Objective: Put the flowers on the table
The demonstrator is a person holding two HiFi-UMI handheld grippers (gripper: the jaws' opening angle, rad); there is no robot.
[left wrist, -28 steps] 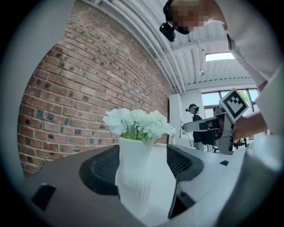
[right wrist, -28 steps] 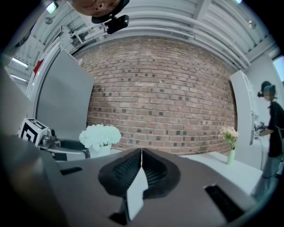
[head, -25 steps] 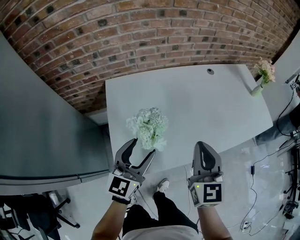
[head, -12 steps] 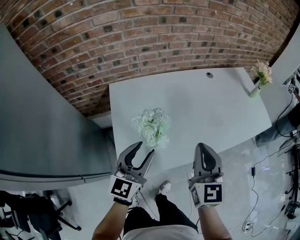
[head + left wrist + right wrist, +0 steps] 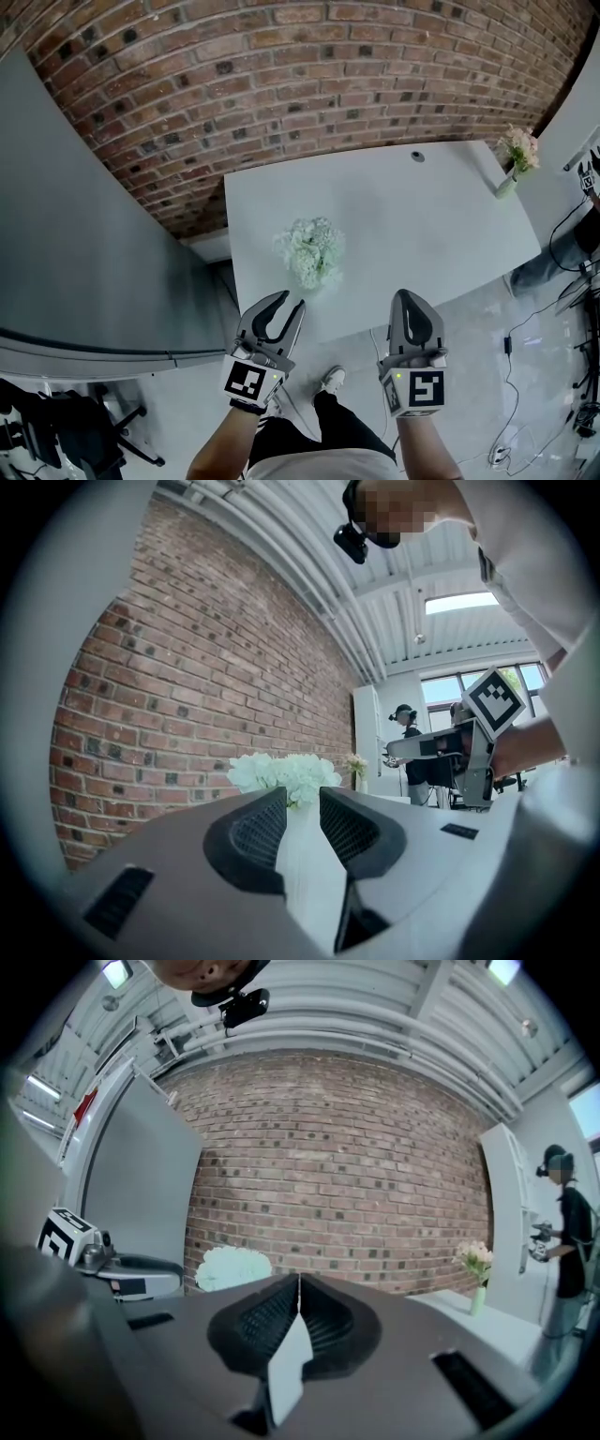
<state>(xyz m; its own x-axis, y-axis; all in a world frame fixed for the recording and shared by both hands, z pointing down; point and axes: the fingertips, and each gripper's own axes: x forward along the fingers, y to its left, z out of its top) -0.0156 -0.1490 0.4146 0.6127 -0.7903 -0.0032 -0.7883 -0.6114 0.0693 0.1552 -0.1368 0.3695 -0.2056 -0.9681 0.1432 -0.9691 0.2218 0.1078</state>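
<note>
L hand-held gripper (image 5: 292, 302): narrow gap between jaws, which have just been closing. Nothing sits between the pads; only bare desk and the flowers beyond show through the gap in its own view (image 5: 302, 803). Released, empty.

R hand-held gripper (image 5: 410, 300): jaws clenched tip to tip, nothing caught between them (image 5: 299, 1283). Empty too.

Flowers (image 5: 314, 251): white bunch resting on the desk (image 5: 422, 216), in its near-left part, a bit in from the near edge. Apart from both grippers, w/ clear desk between bunch and L jaw tips. Also seen from L side (image 5: 281, 772) and R side (image 5: 234, 1265). Can't tell whether the bunch is upright or lying over; stems not visible.

Both grippers sit at or just off the near edge of the desk, pointing roughly level toward the brick wall (image 5: 281, 84).

Small vase (image 5: 514, 159) w/ pale blooms stands at the far-right corner, well apart from the bunch. Not touched.

Status (judgement): placement looks done, since the flowers are on the desk and no grip is on them. Nothing obvious left except clearing the hands away. No other loose flowers seen in any view.
</note>
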